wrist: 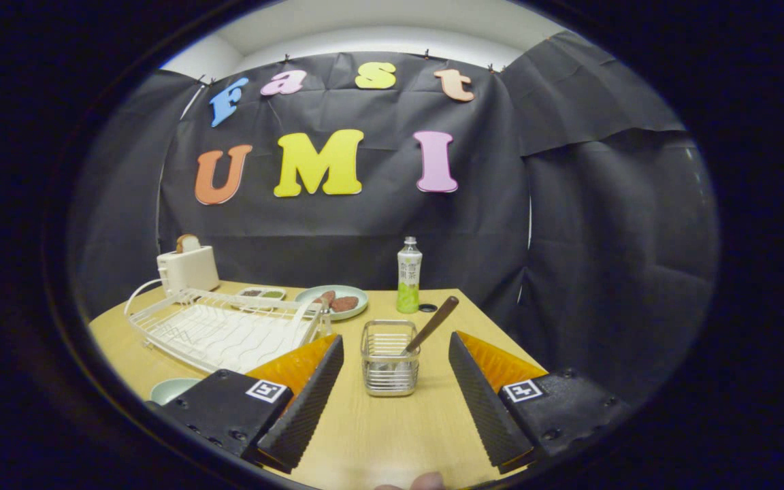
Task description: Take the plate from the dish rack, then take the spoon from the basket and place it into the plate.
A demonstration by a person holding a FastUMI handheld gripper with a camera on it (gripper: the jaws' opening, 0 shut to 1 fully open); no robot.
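Tabletop basket (pixel 390 357) hides spoon (pixel 433 324) bowl; tongs (pixel 395 371) parted.

The gripper (pixel 395 354) hangs over the wooden table (pixel 378 429) with its fingers spread wide, and the wire basket (pixel 390 358) sits right between the fingertips, touching neither. The spoon (pixel 433 324) stands in the basket, its brown handle leaning right. Left lies the white dish rack (pixel 222 327), a pale plate (pixel 173 389) peeking out just beside the left finger.
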